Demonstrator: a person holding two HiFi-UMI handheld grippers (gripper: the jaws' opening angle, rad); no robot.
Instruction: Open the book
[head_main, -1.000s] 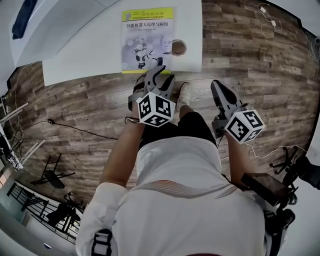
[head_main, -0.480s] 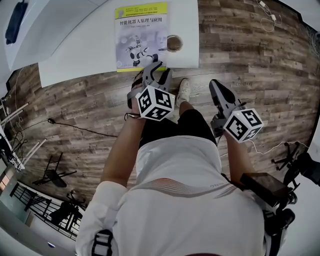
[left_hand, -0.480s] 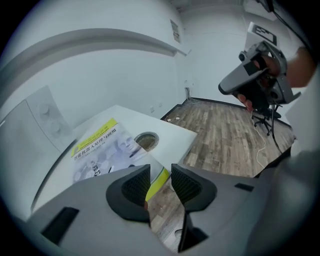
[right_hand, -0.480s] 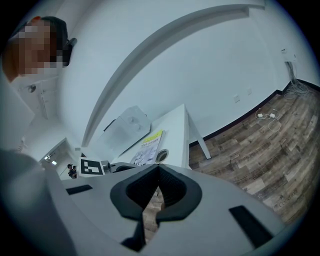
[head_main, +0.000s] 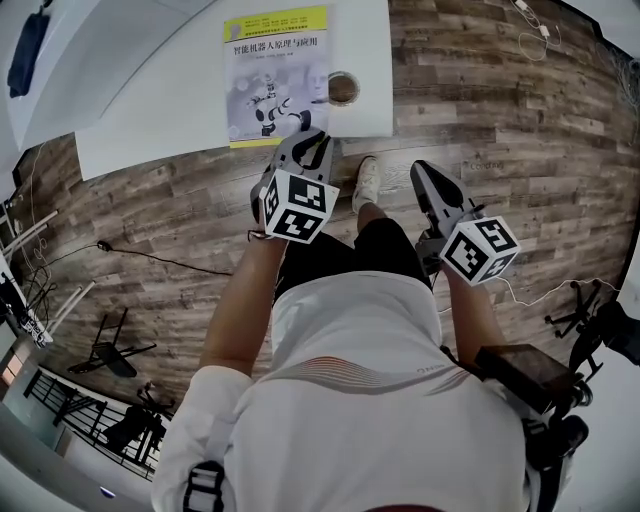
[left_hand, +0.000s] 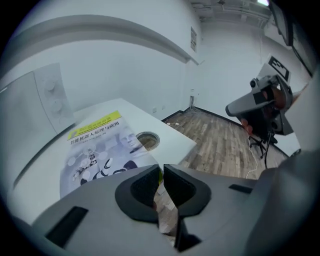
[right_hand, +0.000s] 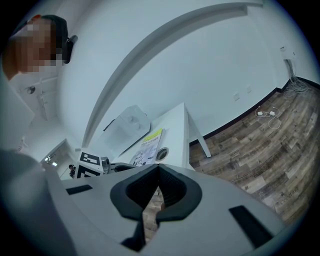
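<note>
A thin grey-and-yellow book with a robot on its cover (head_main: 272, 75) lies shut at the near edge of the white counter (head_main: 150, 115). The head view hides the tips of the left hand-held gripper (head_main: 312, 142). Its own view shows the jaws, just closed to a slit, seemingly pinching the cover's near corner. The right hand-held gripper (right_hand: 159, 170), jaws together and empty, hangs over the wood-plank floor (head_main: 520, 110).

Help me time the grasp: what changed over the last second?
The left hand-held gripper has just been closing its jaws onto the near corner of the book. The right hand-held gripper, book and white table stayed put.
</note>
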